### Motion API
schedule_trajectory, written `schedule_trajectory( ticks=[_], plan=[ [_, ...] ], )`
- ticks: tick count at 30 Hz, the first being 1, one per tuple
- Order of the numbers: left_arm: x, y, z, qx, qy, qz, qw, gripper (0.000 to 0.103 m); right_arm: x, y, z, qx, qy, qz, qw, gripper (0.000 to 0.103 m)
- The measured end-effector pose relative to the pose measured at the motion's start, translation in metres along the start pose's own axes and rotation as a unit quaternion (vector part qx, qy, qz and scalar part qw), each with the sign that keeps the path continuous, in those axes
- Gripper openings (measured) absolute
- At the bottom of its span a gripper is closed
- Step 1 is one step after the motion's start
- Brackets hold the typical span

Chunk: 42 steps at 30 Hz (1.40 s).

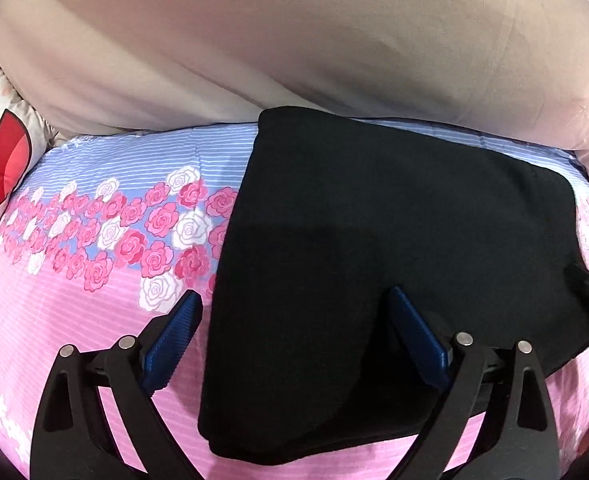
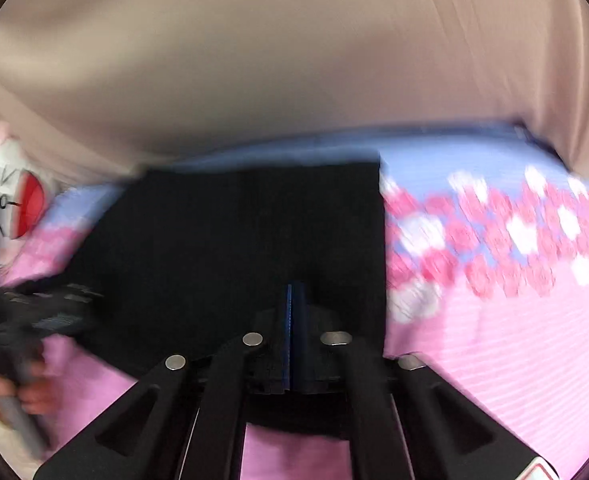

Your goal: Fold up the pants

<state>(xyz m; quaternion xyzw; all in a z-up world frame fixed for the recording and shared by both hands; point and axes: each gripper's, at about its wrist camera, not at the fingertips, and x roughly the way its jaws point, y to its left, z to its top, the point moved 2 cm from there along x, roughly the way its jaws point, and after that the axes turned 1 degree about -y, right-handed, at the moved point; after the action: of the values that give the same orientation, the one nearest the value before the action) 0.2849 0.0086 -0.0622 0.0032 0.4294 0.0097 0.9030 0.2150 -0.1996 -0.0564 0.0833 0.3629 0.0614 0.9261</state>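
The black folded fabric pants (image 1: pixel 394 264) lie flat in a neat rectangle on the pink-and-blue striped, rose-printed bed sheet (image 1: pixel 74 320), just before a beige draped cloth (image 1: pixel 294 40). The left tongs (image 1: pixel 294 304) stand wide apart above the pants' left edge. The right tongs (image 2: pixel 293 292) are closed, pads pressed together (that view is blurred), over the pants.
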Motion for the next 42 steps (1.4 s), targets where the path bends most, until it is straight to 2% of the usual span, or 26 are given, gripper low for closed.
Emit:
schedule_trajectory(
  ticks=[2,4,8,11,15,17,18,19,21,29,32,42],
  plan=[
    [-0.001,0.0,0.0,0.003,-0.001,0.002,1.0,0.093,-0.008,-0.002,0.0,0.029,-0.004,0.016,0.999,0.0],
    [-0.003,0.001,0.0,0.002,-0.002,0.002,1.0,0.093,-0.025,0.01,0.002,0.019,-0.015,0.019,1.0,0.007],
    [-0.015,0.001,-0.002,0.004,-0.004,0.003,1.0,0.091,-0.069,0.017,-0.008,0.007,-0.044,0.038,0.998,0.008],
    [-0.036,0.0,-0.008,0.016,-0.019,0.001,0.9997,0.091,-0.092,0.019,-0.019,0.008,-0.055,0.04,0.998,0.008],
    [-0.07,-0.002,-0.021,0.031,-0.04,-0.003,0.9987,0.091,-0.11,0.021,-0.033,0.008,-0.069,0.02,0.997,0.011],
    [-0.089,-0.001,-0.033,0.033,-0.052,-0.001,0.9981,0.092,-0.121,0.022,-0.041,0.01,-0.079,0.006,0.997,0.019],
    [-0.097,0.001,-0.041,0.033,-0.057,-0.002,0.9978,0.093,-0.127,0.023,-0.045,0.01,-0.084,0.001,0.996,0.028],
    [-0.103,0.001,-0.046,0.034,-0.06,-0.001,0.9976,0.095,-0.132,0.025,-0.054,0.01,-0.089,-0.002,0.996,0.033],
    [-0.115,0.002,-0.063,0.036,-0.067,0.002,0.9971,0.095,-0.134,0.025,-0.066,0.01,-0.093,-0.005,0.996,0.033],
    [-0.144,0.005,-0.108,0.044,-0.059,0.011,0.9972,0.095,-0.144,0.031,-0.116,0.019,-0.061,0.0,0.998,0.034],
    [-0.15,0.005,-0.116,0.044,-0.06,0.006,0.9972,0.095,-0.152,0.034,-0.13,0.024,-0.059,-0.001,0.998,0.044],
    [-0.166,0.0,-0.137,0.048,-0.056,-0.01,0.9972,0.096,-0.165,0.041,-0.155,0.028,-0.054,-0.011,0.998,0.046]
  ],
)
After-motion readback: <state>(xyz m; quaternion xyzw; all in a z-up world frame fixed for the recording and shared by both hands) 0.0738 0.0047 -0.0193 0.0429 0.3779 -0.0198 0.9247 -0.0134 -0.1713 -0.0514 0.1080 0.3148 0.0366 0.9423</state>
